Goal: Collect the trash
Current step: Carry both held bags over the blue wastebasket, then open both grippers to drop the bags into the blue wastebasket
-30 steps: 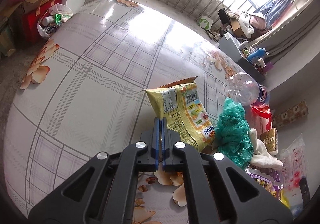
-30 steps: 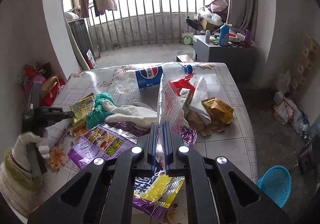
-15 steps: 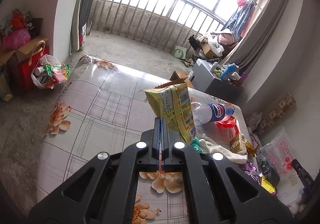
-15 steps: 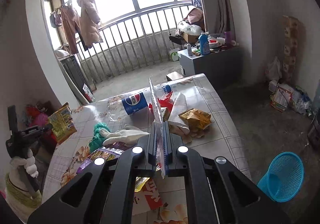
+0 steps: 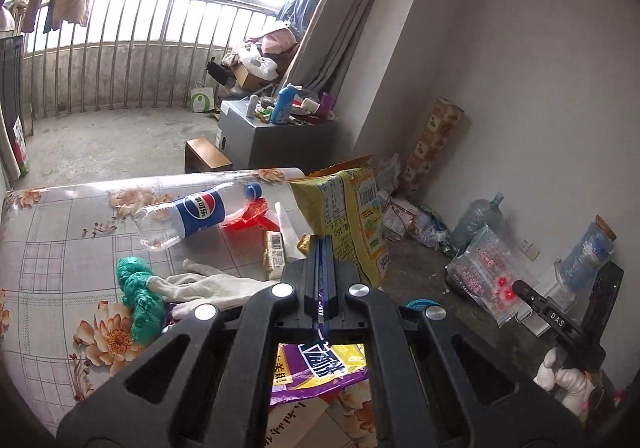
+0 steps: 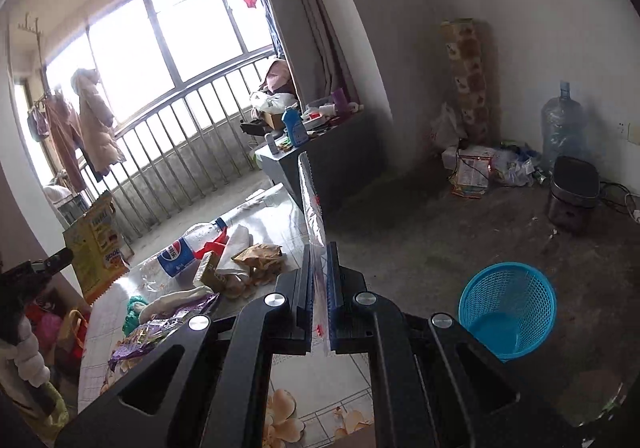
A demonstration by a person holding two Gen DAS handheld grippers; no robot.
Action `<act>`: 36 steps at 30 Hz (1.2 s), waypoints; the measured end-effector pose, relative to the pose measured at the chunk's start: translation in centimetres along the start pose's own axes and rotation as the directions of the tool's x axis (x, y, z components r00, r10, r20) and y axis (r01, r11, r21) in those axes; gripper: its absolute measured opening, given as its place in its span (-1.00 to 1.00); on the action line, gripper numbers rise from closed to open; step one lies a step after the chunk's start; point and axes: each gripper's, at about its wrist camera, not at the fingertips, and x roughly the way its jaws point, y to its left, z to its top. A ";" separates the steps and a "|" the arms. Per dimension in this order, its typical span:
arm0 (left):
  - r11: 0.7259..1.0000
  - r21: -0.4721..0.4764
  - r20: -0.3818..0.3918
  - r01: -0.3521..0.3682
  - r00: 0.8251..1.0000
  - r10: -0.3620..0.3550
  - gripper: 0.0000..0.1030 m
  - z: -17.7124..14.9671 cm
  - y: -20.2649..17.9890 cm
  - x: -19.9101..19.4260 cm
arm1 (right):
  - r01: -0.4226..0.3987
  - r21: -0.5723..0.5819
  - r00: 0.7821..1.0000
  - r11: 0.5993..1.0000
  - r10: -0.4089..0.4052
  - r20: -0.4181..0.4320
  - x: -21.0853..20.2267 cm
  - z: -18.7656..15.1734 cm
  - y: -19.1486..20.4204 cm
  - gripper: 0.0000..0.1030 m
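Note:
My left gripper (image 5: 321, 248) is shut on a yellow snack bag (image 5: 348, 216) and holds it upright in the air beyond the table's right edge; the bag also shows in the right wrist view (image 6: 98, 244). My right gripper (image 6: 319, 260) is shut on a clear plastic bag with red print (image 6: 311, 204), seen edge-on; from the left wrist view the same bag (image 5: 482, 268) hangs over the floor. A blue mesh basket (image 6: 508, 312) stands on the floor right of the table.
On the flowered table (image 5: 60, 248) lie a Pepsi bottle (image 5: 192, 214), a green plastic bag (image 5: 138, 296), a white glove (image 5: 216, 284), a purple wrapper (image 5: 320, 368) and several small wrappers. A grey cabinet (image 5: 276, 140) and water jugs (image 6: 562, 124) stand by the walls.
Both grippers lifted their bags off the table and swung right, toward the floor and the blue basket. The view turned from the tabletop to the room's right wall.

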 end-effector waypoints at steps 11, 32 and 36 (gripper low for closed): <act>0.948 0.224 -0.293 0.225 0.944 -0.155 -1.00 -3.7 -19.2 15.8 | 0.216 0.224 0.975 0.950 -0.220 -0.007 -0.1 -1.8 -12.9 -0.88; 0.889 0.418 -0.628 0.185 0.766 0.136 -0.64 -18.5 -34.9 47.8 | 0.432 0.514 0.895 0.741 -0.286 -0.341 20.3 -9.5 -35.0 -0.57; 0.899 0.405 -0.633 0.169 0.761 0.142 -0.46 -18.7 -34.5 48.8 | 0.452 0.535 0.883 0.714 -0.271 -0.384 21.4 -11.6 -36.7 -0.42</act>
